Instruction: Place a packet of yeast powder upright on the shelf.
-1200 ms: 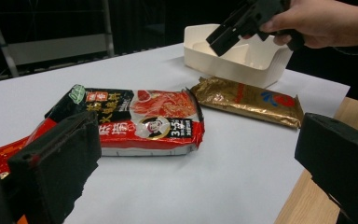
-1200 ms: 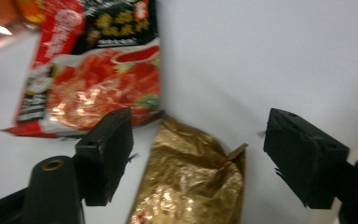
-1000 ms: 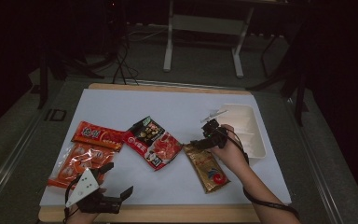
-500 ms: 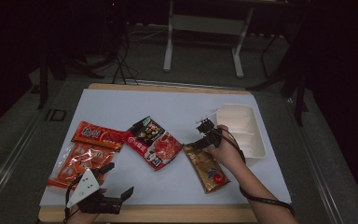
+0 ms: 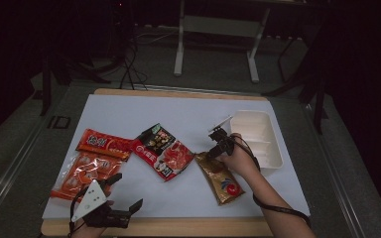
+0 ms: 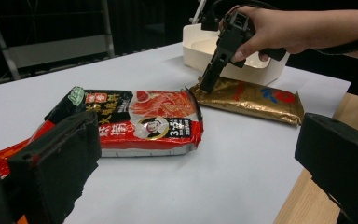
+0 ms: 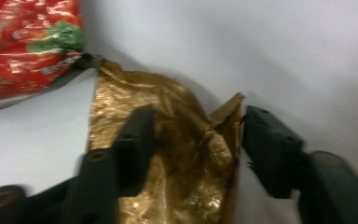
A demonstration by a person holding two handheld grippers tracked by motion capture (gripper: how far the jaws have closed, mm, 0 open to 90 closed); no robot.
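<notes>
The right gripper [image 5: 217, 147] is in the grasping step: its jaws have just been closing around the crumpled far end of the gold packet [image 5: 222, 178], which lies flat on the table [image 5: 178, 111] between the red-and-black packet [image 5: 162, 151] and the white tray [image 5: 258, 136]. The pads do not yet seem to pinch the foil. Next it likely must finish closing, then lift. The left gripper [image 5: 124, 196] rests released near the table's front edge.
</notes>
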